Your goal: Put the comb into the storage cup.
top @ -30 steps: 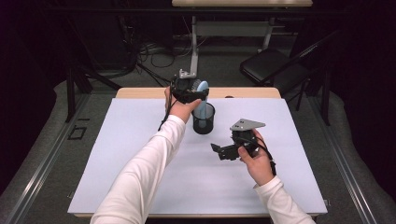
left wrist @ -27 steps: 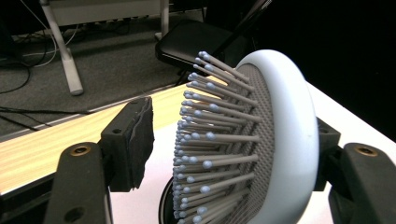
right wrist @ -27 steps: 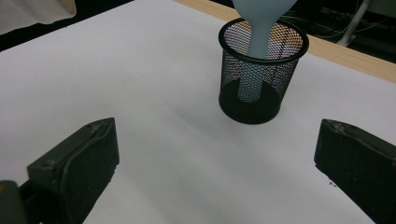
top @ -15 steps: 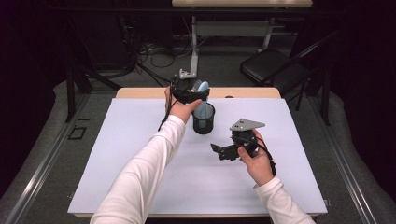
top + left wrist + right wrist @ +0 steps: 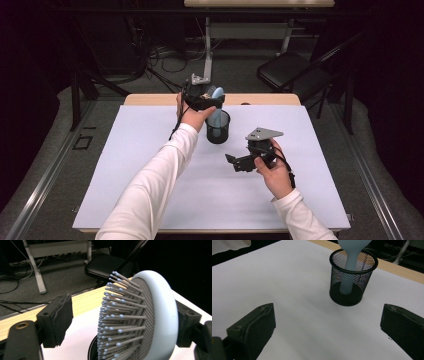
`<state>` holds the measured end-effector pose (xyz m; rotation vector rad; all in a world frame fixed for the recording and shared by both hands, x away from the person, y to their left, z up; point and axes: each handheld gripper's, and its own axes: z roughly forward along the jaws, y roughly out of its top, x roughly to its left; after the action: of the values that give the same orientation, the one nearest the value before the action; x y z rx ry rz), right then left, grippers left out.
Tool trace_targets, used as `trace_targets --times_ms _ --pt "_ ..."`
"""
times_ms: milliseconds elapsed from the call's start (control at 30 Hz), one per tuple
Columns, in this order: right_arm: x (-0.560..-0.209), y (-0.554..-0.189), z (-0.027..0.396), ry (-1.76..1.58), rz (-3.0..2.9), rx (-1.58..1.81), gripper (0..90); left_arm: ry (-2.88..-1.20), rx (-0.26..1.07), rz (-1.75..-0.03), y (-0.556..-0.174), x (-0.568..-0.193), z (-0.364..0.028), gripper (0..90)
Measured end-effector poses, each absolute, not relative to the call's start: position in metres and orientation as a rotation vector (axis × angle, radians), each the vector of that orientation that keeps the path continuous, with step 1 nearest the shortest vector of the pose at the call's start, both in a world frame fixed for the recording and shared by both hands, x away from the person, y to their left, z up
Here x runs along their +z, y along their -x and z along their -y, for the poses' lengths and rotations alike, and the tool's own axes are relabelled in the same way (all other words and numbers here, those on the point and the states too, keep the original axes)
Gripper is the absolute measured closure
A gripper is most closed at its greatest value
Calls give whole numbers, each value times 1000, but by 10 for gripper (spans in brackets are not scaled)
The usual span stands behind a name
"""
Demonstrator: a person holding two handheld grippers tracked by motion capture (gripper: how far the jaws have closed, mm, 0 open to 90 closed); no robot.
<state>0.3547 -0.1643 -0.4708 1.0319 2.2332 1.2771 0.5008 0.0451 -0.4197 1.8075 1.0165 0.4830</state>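
A big white sheet [image 5: 150, 165] covers most of the desk. A strip of light wood [image 5: 150, 99] shows along the far edge of the desk. The sheet looks smooth and flat.

A small round black wire-mesh cup [image 5: 218, 127] stands upright on the sheet, near the far edge. A pale blue plastic hairbrush with grey bristles [image 5: 140, 320] stands in the cup with its handle down and its round head sticking out of the top. In the right gripper view the handle [image 5: 348, 275] reaches down to the bottom of the cup.

The left gripper [image 5: 202, 97] is up at the brush head, over the cup. Its jaws have just been opening, and the brush head is between them. The left jaw pad is clearly away from the bristle tips. The back of the brush lies close to the other pad, and it is hard to tell if they touch there.

The right gripper [image 5: 235, 162] is held over the sheet, nearer to the person and to the right of the cup. Its jaws are wide apart and hold nothing.

Around the desk the room is dark. The floor is grey [image 5: 55, 150]. Beyond the desk there is a black folding chair [image 5: 285, 72], a white leg of another table [image 5: 209, 45], and a bunch of black cables on the floor [image 5: 165, 55].
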Motion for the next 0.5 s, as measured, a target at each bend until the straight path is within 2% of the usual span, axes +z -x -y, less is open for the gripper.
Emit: trace_targets --times_ms 500 --pt "-471 -355 164 -1031 -2233 1276 0 -1796 493 -1010 -500 -417 -47 151"
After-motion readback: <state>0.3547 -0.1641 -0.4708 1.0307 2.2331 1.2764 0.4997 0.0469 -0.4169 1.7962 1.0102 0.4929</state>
